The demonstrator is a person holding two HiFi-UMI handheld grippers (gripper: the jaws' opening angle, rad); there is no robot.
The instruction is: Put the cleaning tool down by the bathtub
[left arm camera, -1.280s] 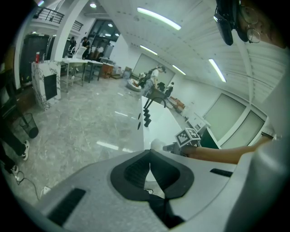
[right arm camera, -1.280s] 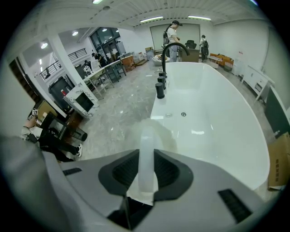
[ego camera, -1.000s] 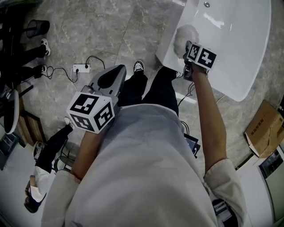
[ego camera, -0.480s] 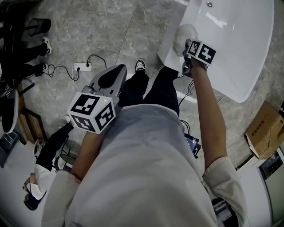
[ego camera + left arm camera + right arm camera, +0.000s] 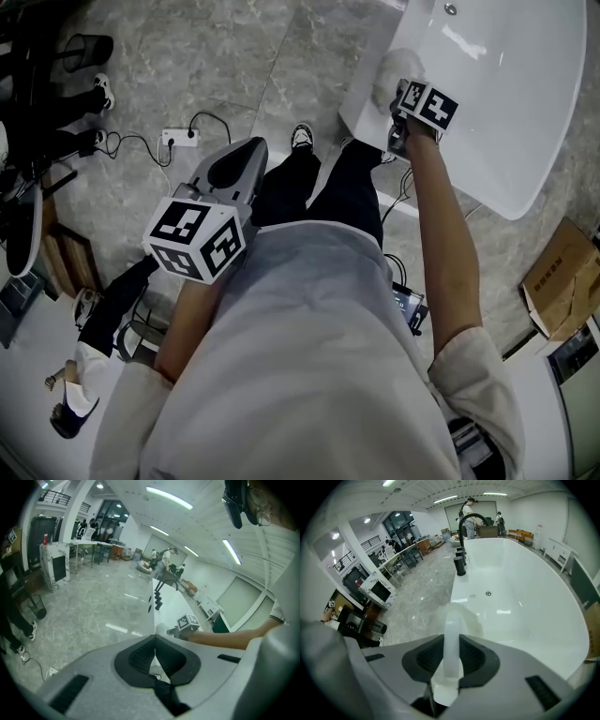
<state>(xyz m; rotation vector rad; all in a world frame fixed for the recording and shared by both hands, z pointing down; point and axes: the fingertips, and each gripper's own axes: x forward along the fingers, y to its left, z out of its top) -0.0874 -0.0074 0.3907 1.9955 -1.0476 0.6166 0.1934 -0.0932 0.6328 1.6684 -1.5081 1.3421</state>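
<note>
The cleaning tool has a white plastic handle [image 5: 451, 656] and a fluffy white head [image 5: 388, 73]. My right gripper [image 5: 451, 641] is shut on the handle and holds the head over the near rim of the white bathtub [image 5: 511, 103]. In the right gripper view the head [image 5: 464, 619] hangs at the bathtub [image 5: 525, 602] rim, beside the grey stone floor. My left gripper [image 5: 239, 161] is held low in front of the person's body, away from the tub. In the left gripper view its jaws [image 5: 155, 641] meet at the tips with nothing between them.
A black faucet [image 5: 462, 529] stands at the tub's far end. On the floor lie a white power strip with cable [image 5: 172, 141] and a cardboard box [image 5: 561, 274]. A black bin [image 5: 89, 47] stands far left. The person's shoe [image 5: 302, 137] is near the tub.
The right gripper with the tool has drifted slightly up and right in the view along the tub rim. It keeps hold of the tool. The left gripper has barely moved.
</note>
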